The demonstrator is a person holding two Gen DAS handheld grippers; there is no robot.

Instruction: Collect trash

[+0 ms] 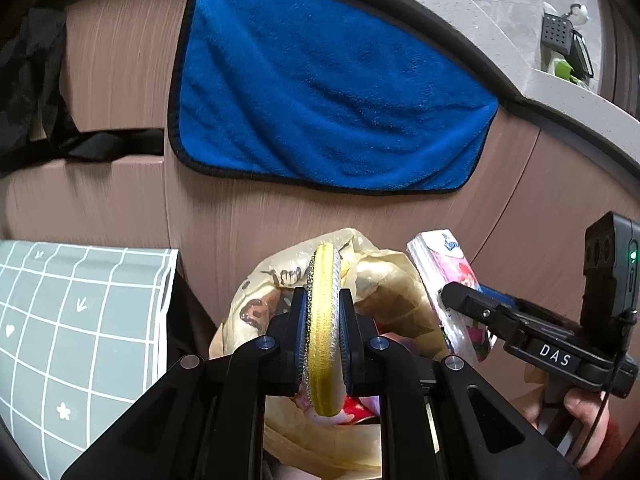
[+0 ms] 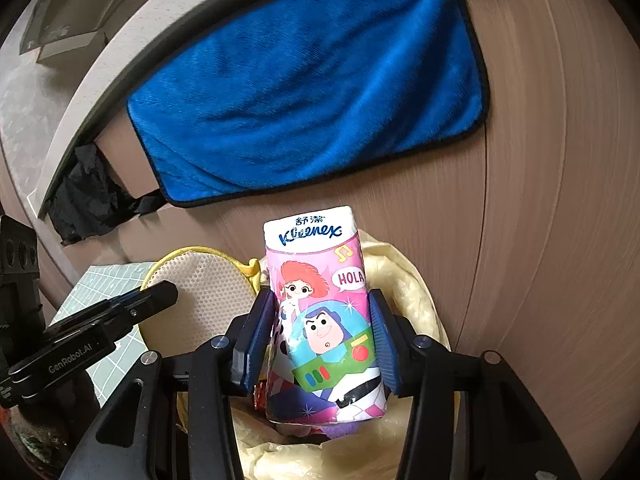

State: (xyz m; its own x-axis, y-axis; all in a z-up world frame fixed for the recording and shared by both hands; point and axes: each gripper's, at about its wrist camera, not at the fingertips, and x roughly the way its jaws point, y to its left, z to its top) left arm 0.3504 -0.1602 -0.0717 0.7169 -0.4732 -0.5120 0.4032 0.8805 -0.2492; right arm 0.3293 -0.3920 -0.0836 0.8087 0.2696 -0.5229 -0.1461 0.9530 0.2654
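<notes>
**Both claws loaded over the trash bag**

Left wrist view: my left claw is clamped tight on a round yellow-rimmed sponge, held on edge above the open yellowish trash bag. To the right, my right claw carries the tissue pack. A blue towel hangs on the far cabinet.

Right wrist view: my right claw is part-way closed, pads pressing both sides of the upright tissue pack over the trash bag. The sponge sits left, in my left claw.

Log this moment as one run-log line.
left gripper: shut on round yellow-rimmed mesh pad | right gripper: shut on pink Kleenex tissue pack | both over yellowish plastic trash bag
</notes>
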